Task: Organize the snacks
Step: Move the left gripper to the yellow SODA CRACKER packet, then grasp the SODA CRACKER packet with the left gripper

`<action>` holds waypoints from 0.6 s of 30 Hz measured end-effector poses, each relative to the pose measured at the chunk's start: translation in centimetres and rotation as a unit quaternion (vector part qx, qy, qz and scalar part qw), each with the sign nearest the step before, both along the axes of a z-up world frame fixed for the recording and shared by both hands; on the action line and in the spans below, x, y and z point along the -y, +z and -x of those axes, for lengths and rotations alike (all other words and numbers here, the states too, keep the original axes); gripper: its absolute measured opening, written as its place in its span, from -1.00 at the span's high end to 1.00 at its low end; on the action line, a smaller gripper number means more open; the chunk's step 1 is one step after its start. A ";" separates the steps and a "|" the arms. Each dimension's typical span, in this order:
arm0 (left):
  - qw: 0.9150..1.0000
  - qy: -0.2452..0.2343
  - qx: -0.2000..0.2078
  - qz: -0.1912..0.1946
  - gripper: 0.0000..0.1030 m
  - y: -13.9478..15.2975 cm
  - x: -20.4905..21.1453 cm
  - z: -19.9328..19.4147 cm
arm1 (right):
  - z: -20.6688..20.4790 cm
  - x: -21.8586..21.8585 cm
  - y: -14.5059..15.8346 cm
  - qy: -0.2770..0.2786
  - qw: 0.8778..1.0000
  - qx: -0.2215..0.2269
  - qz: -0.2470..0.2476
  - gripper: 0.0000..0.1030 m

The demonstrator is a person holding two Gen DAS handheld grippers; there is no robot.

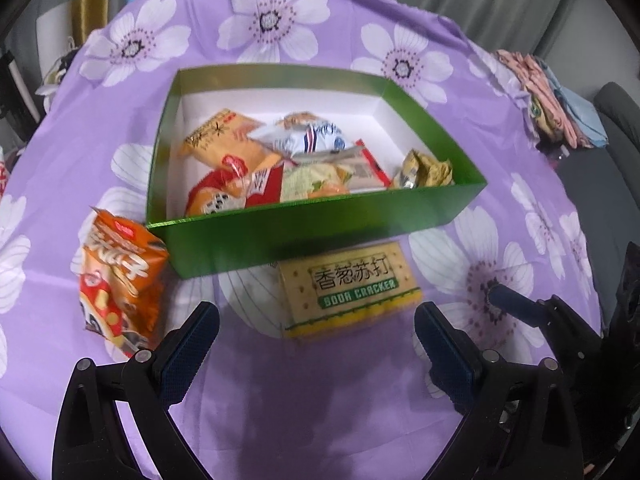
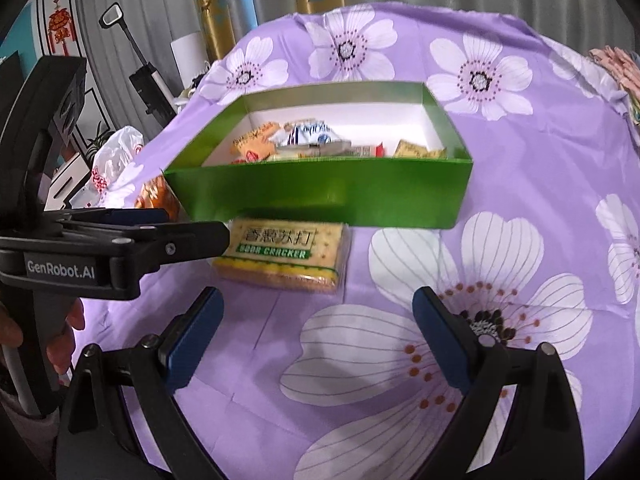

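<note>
Left gripper (image 1: pixel 316 332) hung with jaws apart, empty, lined up on the soda cracker pack (image 1: pixel 348 288), probably next in. Right gripper (image 2: pixel 316 320) likewise spread, idle. Orange snack bag (image 1: pixel 120 280) lay beside the green box (image 1: pixel 320 224), whose near wall touched the pack; several snacks already inside.

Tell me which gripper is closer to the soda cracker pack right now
Left. The left gripper is open right in front of the soda cracker pack, fingers either side of its near edge. The right gripper, also open, sits off to the pack's right and farther back.
</note>
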State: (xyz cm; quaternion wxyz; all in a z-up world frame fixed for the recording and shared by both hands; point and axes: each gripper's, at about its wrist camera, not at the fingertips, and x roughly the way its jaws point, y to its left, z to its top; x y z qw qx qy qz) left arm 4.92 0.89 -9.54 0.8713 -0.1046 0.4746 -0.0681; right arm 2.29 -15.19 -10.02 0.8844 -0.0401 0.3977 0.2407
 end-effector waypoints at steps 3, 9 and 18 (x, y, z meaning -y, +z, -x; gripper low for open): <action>1.000 -0.002 -0.011 0.013 -0.90 -0.6 0.1 -0.3 | -0.5 -0.3 -0.7 0.007 1.000 -0.007 0.005 -0.83; 1.000 -0.003 -0.023 0.015 -0.90 -1.5 0.5 -0.7 | -1.2 -0.5 -1.8 0.027 0.999 -0.022 0.007 -0.67; 0.999 -0.004 -0.030 0.017 -0.90 -2.3 0.6 -1.2 | -2.2 -1.3 -3.0 0.048 0.998 -0.037 0.005 -0.48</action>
